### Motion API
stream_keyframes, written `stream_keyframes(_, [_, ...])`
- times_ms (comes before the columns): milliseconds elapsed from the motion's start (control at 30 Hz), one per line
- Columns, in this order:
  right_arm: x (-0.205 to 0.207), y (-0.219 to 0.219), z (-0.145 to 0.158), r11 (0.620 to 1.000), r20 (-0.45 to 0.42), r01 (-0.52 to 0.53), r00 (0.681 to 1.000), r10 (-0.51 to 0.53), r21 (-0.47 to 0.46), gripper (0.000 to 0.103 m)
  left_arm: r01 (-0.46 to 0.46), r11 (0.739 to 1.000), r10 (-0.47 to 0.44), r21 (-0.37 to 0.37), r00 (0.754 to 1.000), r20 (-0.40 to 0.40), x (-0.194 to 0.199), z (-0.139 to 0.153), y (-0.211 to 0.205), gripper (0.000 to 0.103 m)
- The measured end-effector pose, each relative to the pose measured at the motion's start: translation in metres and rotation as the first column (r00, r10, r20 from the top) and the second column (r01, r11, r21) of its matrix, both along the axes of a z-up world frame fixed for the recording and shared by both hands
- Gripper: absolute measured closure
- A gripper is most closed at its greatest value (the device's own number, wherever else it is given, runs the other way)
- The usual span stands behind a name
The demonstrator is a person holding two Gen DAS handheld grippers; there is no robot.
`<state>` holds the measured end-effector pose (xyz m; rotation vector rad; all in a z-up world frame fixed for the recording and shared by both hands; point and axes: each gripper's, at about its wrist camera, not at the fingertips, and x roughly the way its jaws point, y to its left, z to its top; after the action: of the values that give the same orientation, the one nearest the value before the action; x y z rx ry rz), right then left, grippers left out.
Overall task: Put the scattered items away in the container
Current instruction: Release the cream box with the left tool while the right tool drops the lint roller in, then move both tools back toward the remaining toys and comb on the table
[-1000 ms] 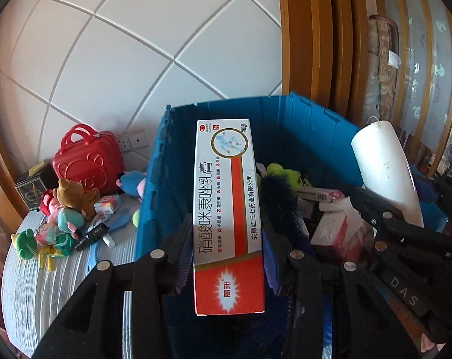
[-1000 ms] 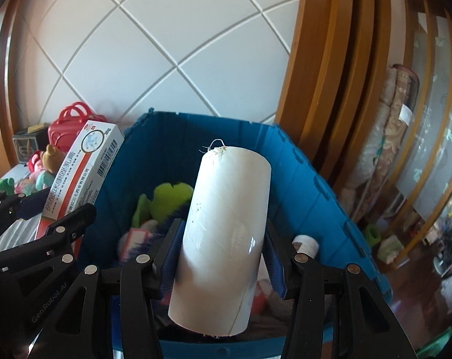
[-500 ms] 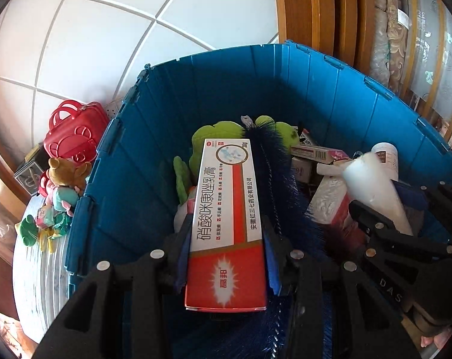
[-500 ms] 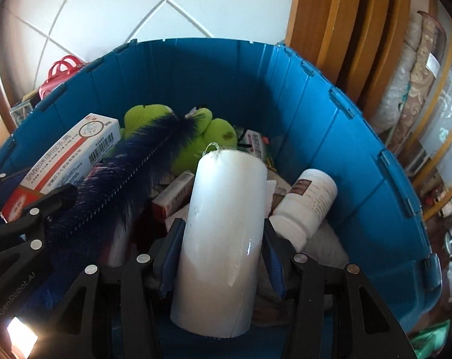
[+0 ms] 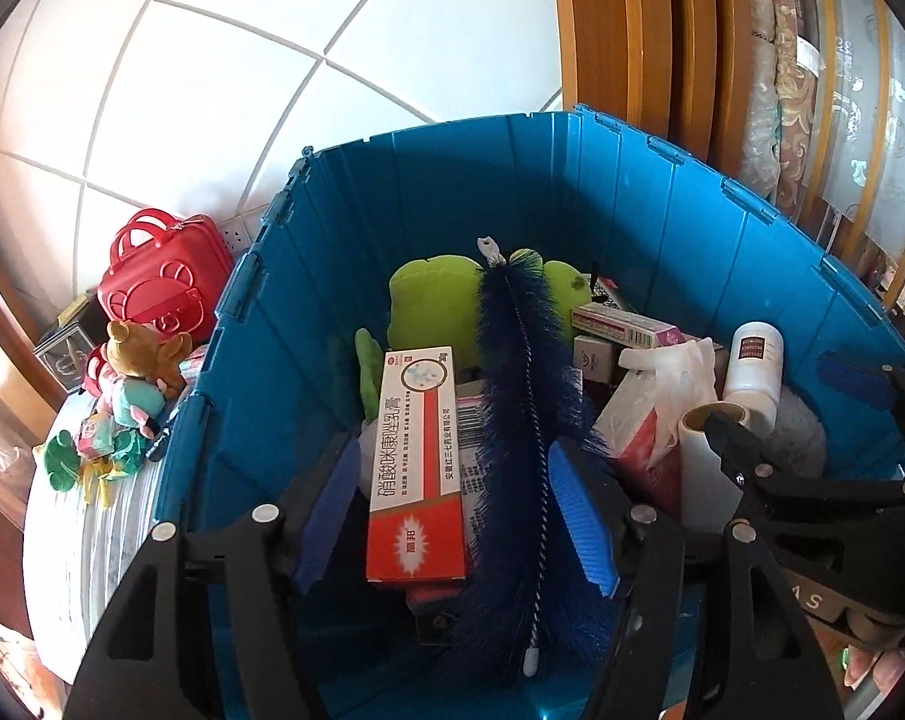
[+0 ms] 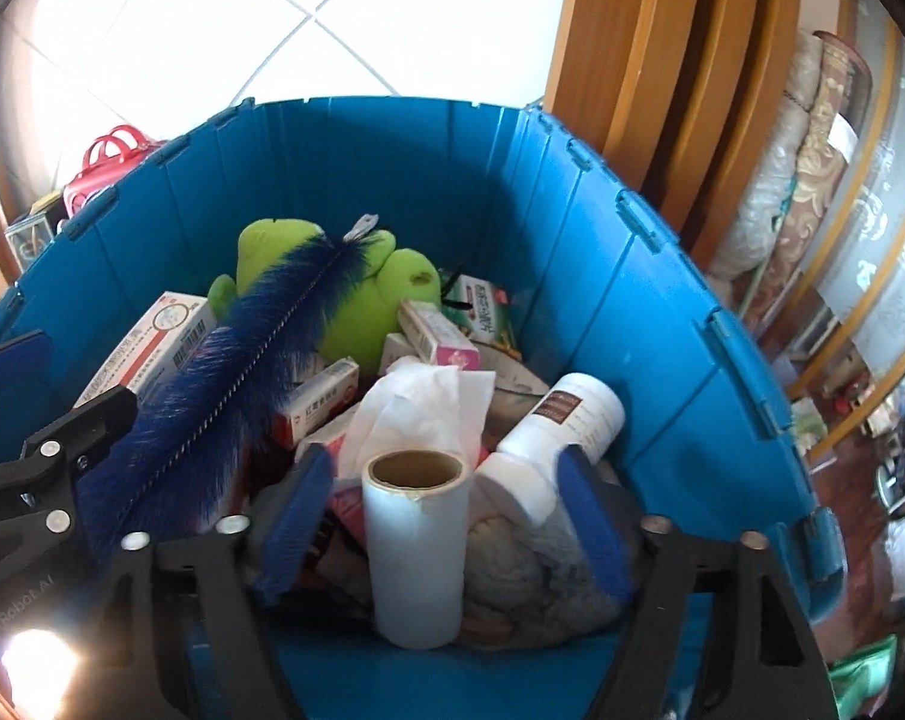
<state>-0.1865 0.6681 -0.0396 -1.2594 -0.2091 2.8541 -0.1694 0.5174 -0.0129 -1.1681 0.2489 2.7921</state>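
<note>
a blue bin point(image 5: 680, 240) fills both wrist views, standing against a white tiled wall point(image 5: 242, 60) with a wooden door frame point(image 6: 662, 60) to its right. on the striped cloth point(image 5: 62, 540) to the left of the bin sit a red toy case point(image 5: 164, 282) and a heap of small soft toys point(image 5: 128, 396), still outside it. inside the bin, a green soft toy point(image 6: 344, 300) lies at the far end, with a long dark blue brush point(image 5: 524, 420) laid across the pile from that toy towards the camera. the left gripper point(image 5: 452, 510) hangs over the bin's near left part, its jaws opening, both blue pads clear of the red and white box point(image 5: 416, 462) that lies between them on the other items, alongside the brush. the right gripper point(image 6: 446, 516) hangs over the near right part, jaws opening too and spread wide; the white roll point(image 6: 416, 546) stands on end between the pads, touching neither, its cardboard core facing up. just right of the roll lies a white bottle point(image 6: 560, 438) with a dark label, resting on something grey and woolly, and behind the roll a crumpled white tissue point(image 6: 428, 402) sticks out of a packet. smaller medicine boxes point(image 6: 440, 330) are scattered around the green toy at the back.
</note>
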Motion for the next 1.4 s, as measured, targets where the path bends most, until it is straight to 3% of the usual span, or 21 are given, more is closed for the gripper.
stream_keyframes(67, [0.006, 0.003, 0.006, 1.000, -0.020, 0.005, 1.000, -0.005, 0.004, 0.007, -0.008, 1.000, 0.007, -0.007, 1.000, -0.017, 0.005, 0.004, -0.001, 0.035])
stream_keyframes(133, [0.012, 0.006, 0.012, 1.000, -0.038, 0.012, 0.999, -0.012, 0.001, 0.000, -0.012, 1.000, 0.012, -0.008, 1.000, -0.028, 0.010, 0.007, -0.004, 0.027])
stream_keyframes(533, [0.047, 0.008, 0.040, 0.999, -0.118, 0.000, 0.993, -0.005, -0.037, 0.000, -0.043, 0.998, 0.047, 0.044, 0.994, -0.097, 0.047, 0.032, -0.032, 0.026])
stream_keyframes(767, [0.063, -0.022, 0.042, 0.995, -0.133, -0.076, 0.989, 0.067, -0.064, 0.000, -0.105, 0.992, 0.113, 0.064, 0.986, -0.127, 0.072, 0.039, -0.066, 0.026])
stream_keyframes(1100, [0.080, -0.105, 0.054, 0.983, -0.184, -0.177, 0.969, 0.166, -0.049, 0.000, -0.172, 0.980, 0.187, 0.100, 0.968, -0.165, 0.102, 0.043, -0.152, 0.026])
stream_keyframes(1400, [0.109, -0.243, 0.055, 0.970, -0.202, -0.239, 0.953, 0.226, -0.039, 0.000, -0.221, 0.967, 0.241, 0.126, 0.954, -0.181, 0.143, 0.039, -0.292, 0.026])
